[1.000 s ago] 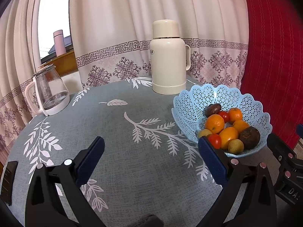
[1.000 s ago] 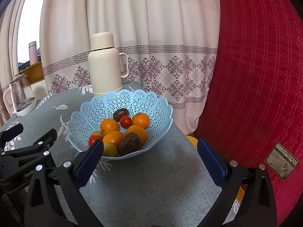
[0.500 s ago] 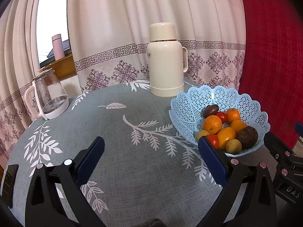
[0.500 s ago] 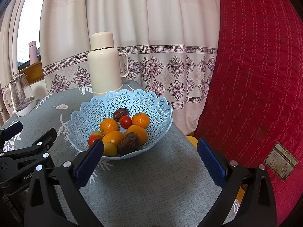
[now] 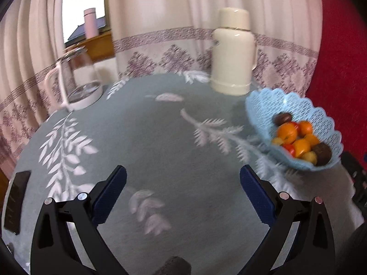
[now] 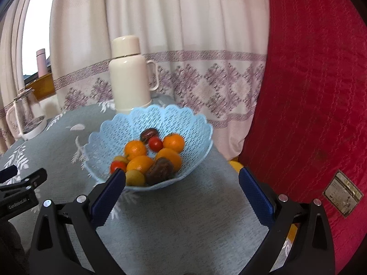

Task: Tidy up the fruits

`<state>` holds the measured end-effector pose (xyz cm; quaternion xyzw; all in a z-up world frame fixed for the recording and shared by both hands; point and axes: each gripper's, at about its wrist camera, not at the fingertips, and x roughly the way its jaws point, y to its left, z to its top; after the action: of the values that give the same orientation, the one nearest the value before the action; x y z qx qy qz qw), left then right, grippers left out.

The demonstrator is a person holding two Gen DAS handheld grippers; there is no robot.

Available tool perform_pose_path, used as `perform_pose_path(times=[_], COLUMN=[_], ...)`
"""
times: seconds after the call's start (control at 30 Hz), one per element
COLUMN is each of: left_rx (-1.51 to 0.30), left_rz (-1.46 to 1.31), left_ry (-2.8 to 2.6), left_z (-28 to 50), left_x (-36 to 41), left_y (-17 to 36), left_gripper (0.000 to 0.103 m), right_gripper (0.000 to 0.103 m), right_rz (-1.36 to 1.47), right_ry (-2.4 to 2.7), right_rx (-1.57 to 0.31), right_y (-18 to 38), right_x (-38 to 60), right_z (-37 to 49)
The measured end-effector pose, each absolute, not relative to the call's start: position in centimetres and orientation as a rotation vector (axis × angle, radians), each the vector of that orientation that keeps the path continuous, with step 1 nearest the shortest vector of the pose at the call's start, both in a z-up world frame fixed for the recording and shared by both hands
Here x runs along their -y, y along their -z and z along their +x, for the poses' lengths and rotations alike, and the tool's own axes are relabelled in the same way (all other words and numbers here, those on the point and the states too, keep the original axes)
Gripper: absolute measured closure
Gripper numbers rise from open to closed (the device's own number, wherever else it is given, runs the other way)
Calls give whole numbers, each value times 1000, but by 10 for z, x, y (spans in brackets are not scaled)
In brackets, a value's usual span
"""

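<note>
A light blue lattice fruit basket (image 6: 110,137) stands on the grey leaf-print tablecloth; it also shows at the right of the left wrist view (image 5: 263,105). It holds several oranges (image 6: 135,147), two small red tomatoes (image 6: 155,143), two dark brown fruits (image 6: 160,169) and small yellow fruits (image 6: 135,177). My right gripper (image 6: 182,192) is open and empty, just in front of the basket. My left gripper (image 5: 183,190) is open and empty over bare cloth, left of the basket.
A cream thermos (image 5: 232,50) stands behind the basket. A glass kettle (image 5: 75,78) sits at the far left. A dark phone-like slab (image 5: 16,201) lies at the table's left edge. A red quilted surface (image 6: 309,91) rises to the right.
The left wrist view has swung left, so the basket sits farther right and the picture is blurred. The right gripper has moved slightly closer to the basket.
</note>
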<state>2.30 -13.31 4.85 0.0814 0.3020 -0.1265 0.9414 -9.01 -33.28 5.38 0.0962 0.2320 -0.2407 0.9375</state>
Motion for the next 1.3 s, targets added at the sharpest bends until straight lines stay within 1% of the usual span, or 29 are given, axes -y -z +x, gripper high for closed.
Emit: perform_pose_path(times=[0.17, 0.3, 0.5, 0.63, 0.73, 0.87, 1.3], left_rx=[-700, -786, -823, -867, -919, -909, -913], left_rz=[144, 78, 57, 38, 51, 85, 73], left_ry=[161, 93, 10, 12, 6, -8, 0], left_z=[25, 26, 19, 22, 28, 28, 30], left_x=[77, 27, -18, -24, -21, -16, -19], left_y=[-37, -28, -20, -10, -2, -1, 0], left_gripper=[3, 3, 3, 3, 3, 3, 2], right_gripper=[5, 5, 5, 5, 5, 5, 5], right_rz=[287, 244, 225, 178, 116, 72, 66], right_ry=[283, 146, 75, 81, 109, 122, 118], right_rx=[-605, -725, -831, -908, -927, -934, -930], right_y=[-45, -34, -21, -4, -1, 0, 1], right_x=[302, 259, 222, 202, 194, 191, 191], right_z=[-81, -55, -20, -2, 2, 2, 2])
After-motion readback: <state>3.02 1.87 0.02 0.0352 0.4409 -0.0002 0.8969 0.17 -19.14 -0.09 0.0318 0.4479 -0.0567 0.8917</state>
